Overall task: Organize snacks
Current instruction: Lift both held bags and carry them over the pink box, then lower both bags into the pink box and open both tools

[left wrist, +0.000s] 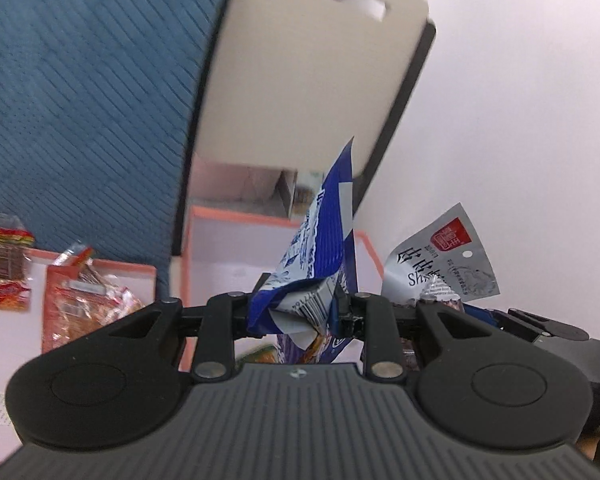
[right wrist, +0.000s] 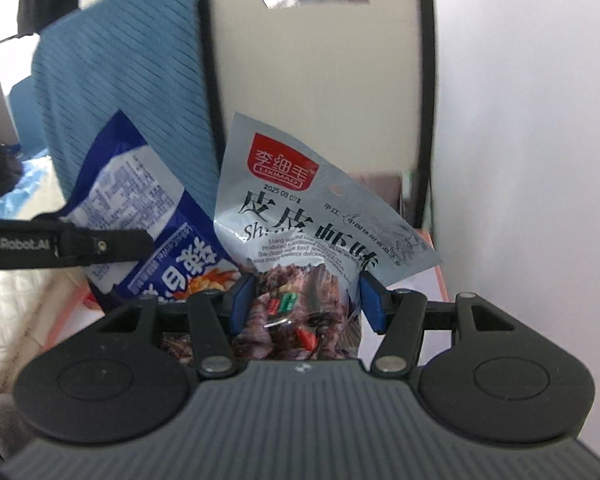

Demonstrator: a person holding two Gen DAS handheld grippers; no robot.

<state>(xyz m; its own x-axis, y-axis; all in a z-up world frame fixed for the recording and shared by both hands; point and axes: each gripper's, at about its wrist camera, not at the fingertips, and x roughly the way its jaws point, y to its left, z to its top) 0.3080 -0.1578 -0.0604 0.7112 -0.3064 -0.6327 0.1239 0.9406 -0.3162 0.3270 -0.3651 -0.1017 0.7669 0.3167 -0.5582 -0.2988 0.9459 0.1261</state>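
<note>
- Left wrist view: my left claw [left wrist: 300,312] pinches a blue snack bag [left wrist: 320,264], its jaws narrow and pressed on the crumpled lower part, so the bag stands up over the pink-rimmed tray [left wrist: 236,248].
- Just right of that blue bag, a silver snack pouch [left wrist: 440,264] sticks up, with part of my right claw showing dark below it.
- Behind the tray a cream chair back [left wrist: 300,80] rises, with a blue ribbed cushion [left wrist: 80,100] to its left.
- Left of the tray lies a second pink-rimmed tray [left wrist: 140,268] with an orange snack packet [left wrist: 84,304] in it and a red and yellow packet [left wrist: 8,260] at its far left.
- Right wrist view: my right claw [right wrist: 306,300] grips the silver snack pouch [right wrist: 300,208] at middling width, the blue pads pressed on both sides of its dark clear lower part.
- The pouch tilts upright above the pink-rimmed tray [right wrist: 440,280], whose corner shows just right of it.
- The blue snack bag [right wrist: 140,200] hangs just left of the pouch, touching or overlapping it, with a finger of my left claw [right wrist: 100,246] crossing it.
- The cream chair back [right wrist: 312,60] and blue cushion [right wrist: 120,60] stand behind both.
</note>
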